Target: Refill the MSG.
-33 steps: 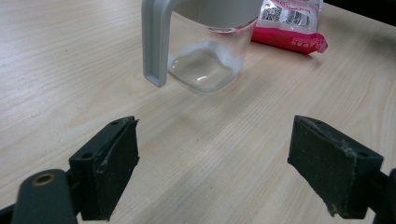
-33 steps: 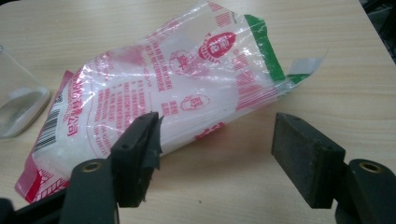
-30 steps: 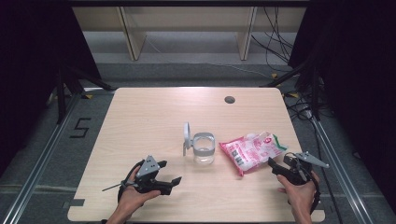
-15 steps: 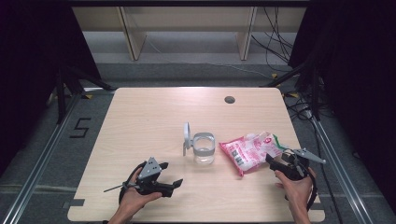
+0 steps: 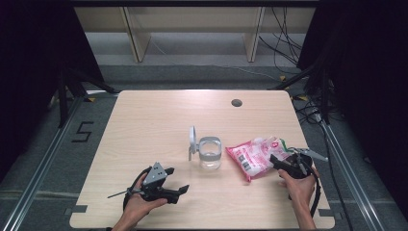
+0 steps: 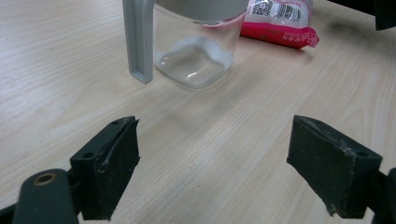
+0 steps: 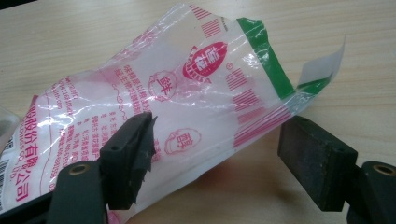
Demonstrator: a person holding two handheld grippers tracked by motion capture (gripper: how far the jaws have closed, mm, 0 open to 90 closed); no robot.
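Observation:
A clear glass jar (image 5: 210, 154) stands mid-table with its grey lid (image 5: 192, 139) swung up at its left. A pink and white plastic bag (image 5: 255, 154) lies just right of it. My left gripper (image 5: 180, 191) rests open near the front edge, left of the jar and pointing toward it. In the left gripper view the jar (image 6: 196, 51) and its grey lid (image 6: 139, 42) stand a little beyond the gripper (image 6: 215, 144), with nothing between the jaws. My right gripper (image 5: 275, 161) is open at the bag's right end. In the right gripper view the bag's (image 7: 187, 102) near edge reaches between the gripper's (image 7: 219, 144) wide-apart jaws.
The wooden table (image 5: 144, 125) has a small dark grommet hole (image 5: 236, 102) at the back right. Dark curtains and metal floor rails flank it, and cables lie on the floor to the right.
My right gripper has moved left and forward, up to the bag's right end. The left gripper has hardly moved. Jar and bag stay in place.

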